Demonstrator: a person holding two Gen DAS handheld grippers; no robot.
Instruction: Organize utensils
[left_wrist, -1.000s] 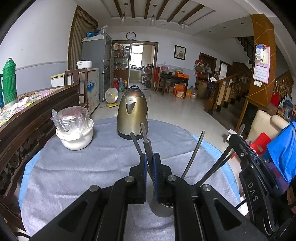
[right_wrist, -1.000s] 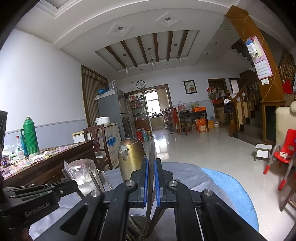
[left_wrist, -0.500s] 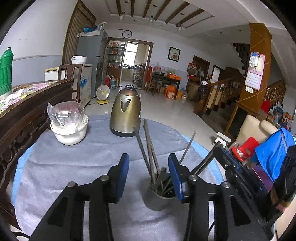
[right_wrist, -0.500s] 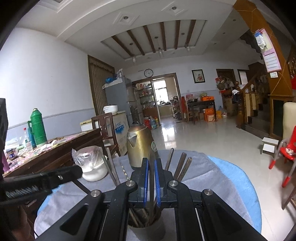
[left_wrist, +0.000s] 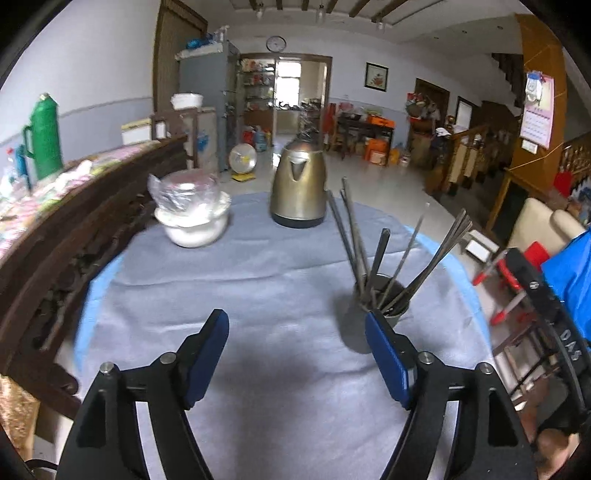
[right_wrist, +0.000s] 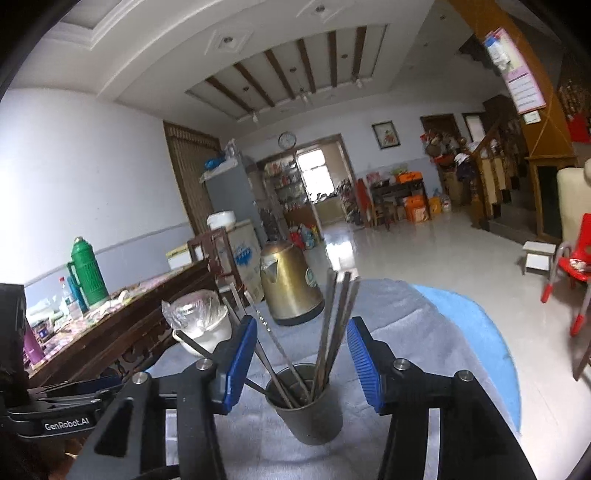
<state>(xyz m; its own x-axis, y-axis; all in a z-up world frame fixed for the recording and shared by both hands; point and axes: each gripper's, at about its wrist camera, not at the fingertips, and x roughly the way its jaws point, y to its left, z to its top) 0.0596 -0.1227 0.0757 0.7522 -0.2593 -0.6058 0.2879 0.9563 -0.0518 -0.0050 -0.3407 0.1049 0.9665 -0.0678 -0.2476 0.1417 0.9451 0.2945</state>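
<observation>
A dark metal cup (left_wrist: 356, 332) (right_wrist: 308, 410) stands on the grey cloth with several long metal utensils (left_wrist: 373, 251) (right_wrist: 334, 325) upright and fanned out in it. My left gripper (left_wrist: 295, 325) hovers low over the cloth. Its jaws are opening wide with nothing between them, and the cup sits just behind its right fingertip. My right gripper (right_wrist: 302, 326) faces the cup from close by. Its jaws are opening, the utensil handles rise in the gap, and the blue pads (right_wrist: 240, 354) do not touch them.
A brass-coloured kettle (left_wrist: 299, 192) (right_wrist: 288, 291) stands at the back of the round table (left_wrist: 240, 295). A white bowl under plastic film (left_wrist: 192, 218) is at back left. A dark wooden sideboard (left_wrist: 74, 240) with a green thermos (left_wrist: 46, 136) lines the left. The right gripper's body (left_wrist: 546, 314) is at the right edge.
Both grippers were shut on utensil handles over the cup. They have let go, opened and drawn back; the left opened first and now sits left of the cup.
</observation>
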